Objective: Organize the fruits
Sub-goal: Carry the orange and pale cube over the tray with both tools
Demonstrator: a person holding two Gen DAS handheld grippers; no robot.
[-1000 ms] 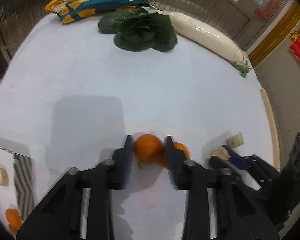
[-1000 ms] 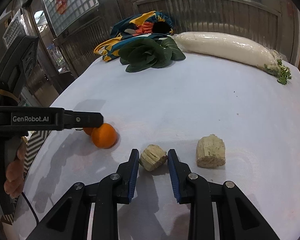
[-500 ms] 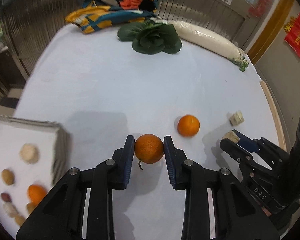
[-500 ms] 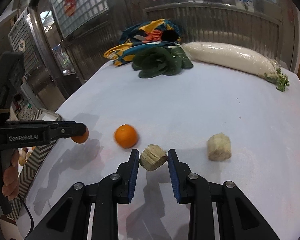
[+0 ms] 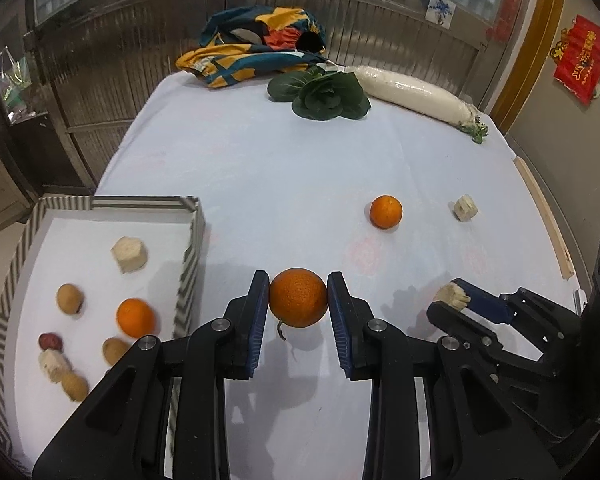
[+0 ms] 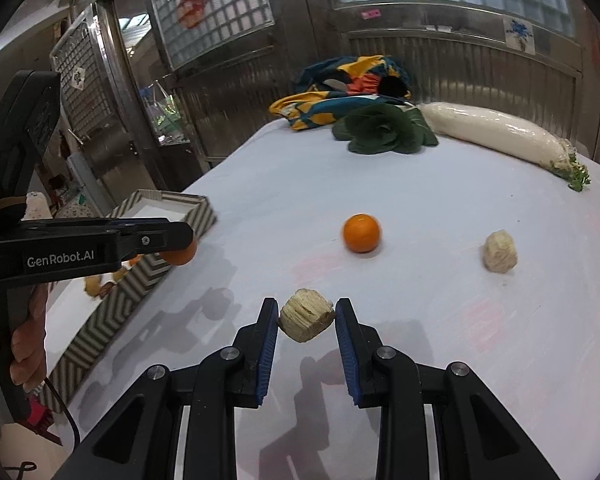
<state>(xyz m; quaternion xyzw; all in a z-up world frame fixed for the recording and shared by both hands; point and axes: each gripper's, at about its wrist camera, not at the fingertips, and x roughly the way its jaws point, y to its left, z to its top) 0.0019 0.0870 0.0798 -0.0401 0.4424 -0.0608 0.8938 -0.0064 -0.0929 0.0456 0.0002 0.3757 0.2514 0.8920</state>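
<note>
My left gripper point(image 5: 298, 304) is shut on an orange point(image 5: 298, 303) and holds it above the white table, just right of the striped tray point(image 5: 190, 240). The tray holds another orange point(image 5: 135, 317), a pale cut chunk point(image 5: 129, 255) and several small brown fruits. My right gripper point(image 6: 306, 316) is shut on a pale fibrous chunk point(image 6: 306, 315), lifted above the table. It shows in the left wrist view point(image 5: 454, 296). A second orange point(image 5: 385, 211) point(image 6: 361, 233) and another pale chunk point(image 5: 465, 208) point(image 6: 499, 256) lie on the table.
A long white radish point(image 5: 414, 94), a green leafy vegetable point(image 5: 326, 96) and a colourful cloth point(image 5: 256, 46) lie at the table's far end. A wooden strip point(image 5: 544, 216) runs along the right edge. The left gripper's body point(image 6: 80, 244) shows over the tray point(image 6: 140, 276).
Both grippers have risen and pulled back with their loads. The left gripper has moved left with the orange, bringing the tray into view; the second orange stays on the table.
</note>
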